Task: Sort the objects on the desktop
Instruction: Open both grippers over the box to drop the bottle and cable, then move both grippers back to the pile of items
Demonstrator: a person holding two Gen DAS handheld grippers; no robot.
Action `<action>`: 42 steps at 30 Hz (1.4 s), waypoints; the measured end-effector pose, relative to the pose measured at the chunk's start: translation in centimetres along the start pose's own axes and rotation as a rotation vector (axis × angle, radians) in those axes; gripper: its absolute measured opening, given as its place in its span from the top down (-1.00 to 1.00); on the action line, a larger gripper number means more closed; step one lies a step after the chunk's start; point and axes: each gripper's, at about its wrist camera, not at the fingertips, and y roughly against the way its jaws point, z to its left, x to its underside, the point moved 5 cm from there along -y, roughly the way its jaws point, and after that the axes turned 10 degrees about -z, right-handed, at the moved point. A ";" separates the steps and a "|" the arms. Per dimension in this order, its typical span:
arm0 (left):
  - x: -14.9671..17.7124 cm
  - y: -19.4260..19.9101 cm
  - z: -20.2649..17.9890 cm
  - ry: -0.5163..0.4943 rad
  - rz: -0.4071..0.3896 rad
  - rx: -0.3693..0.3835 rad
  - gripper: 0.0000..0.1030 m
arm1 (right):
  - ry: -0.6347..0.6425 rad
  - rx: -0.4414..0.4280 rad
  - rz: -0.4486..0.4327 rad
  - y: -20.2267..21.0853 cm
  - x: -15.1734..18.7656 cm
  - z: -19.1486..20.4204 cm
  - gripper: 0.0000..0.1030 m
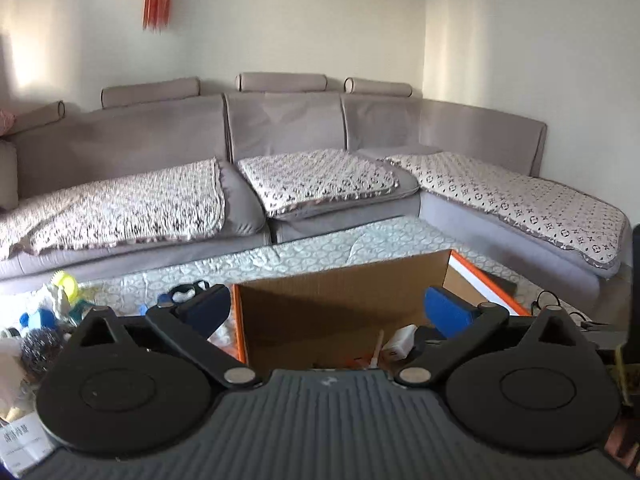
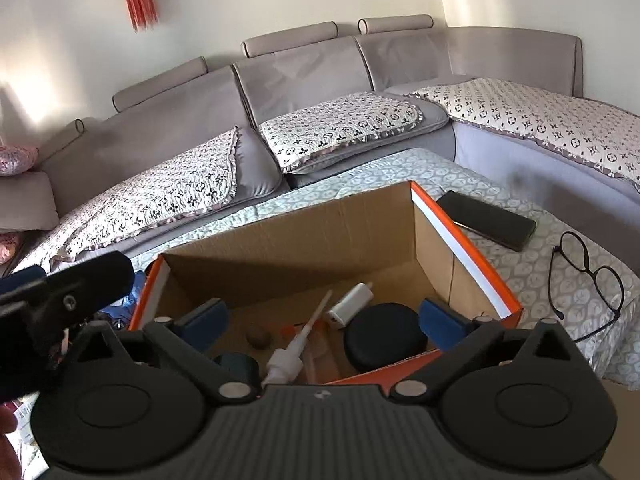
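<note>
An open cardboard box with orange rim stands on the patterned table; it also shows in the left wrist view. Inside lie a white pump dispenser, a white charger, a round black case, a small brown ball and a dark teal object. My right gripper is open and empty above the box's near edge. My left gripper is open and empty over the box's left part; its body shows at the left in the right wrist view.
A black phone and black-framed glasses lie on the table right of the box. Left of the box sits clutter: a yellow toy, a blue item, a steel scourer, a printed packet. A grey sofa wraps behind.
</note>
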 end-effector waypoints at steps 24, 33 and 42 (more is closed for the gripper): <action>4.8 8.8 14.4 0.024 -0.036 -0.414 -1.00 | 0.188 -0.254 -0.085 6.9 5.5 15.3 -1.00; 8.4 9.7 20.5 0.106 0.049 -0.638 -1.00 | 0.322 -0.337 -0.099 5.0 8.9 22.5 -1.00; 9.6 6.7 21.9 0.100 0.032 -0.692 -1.00 | 0.333 -0.291 -0.072 0.6 10.6 24.1 -0.51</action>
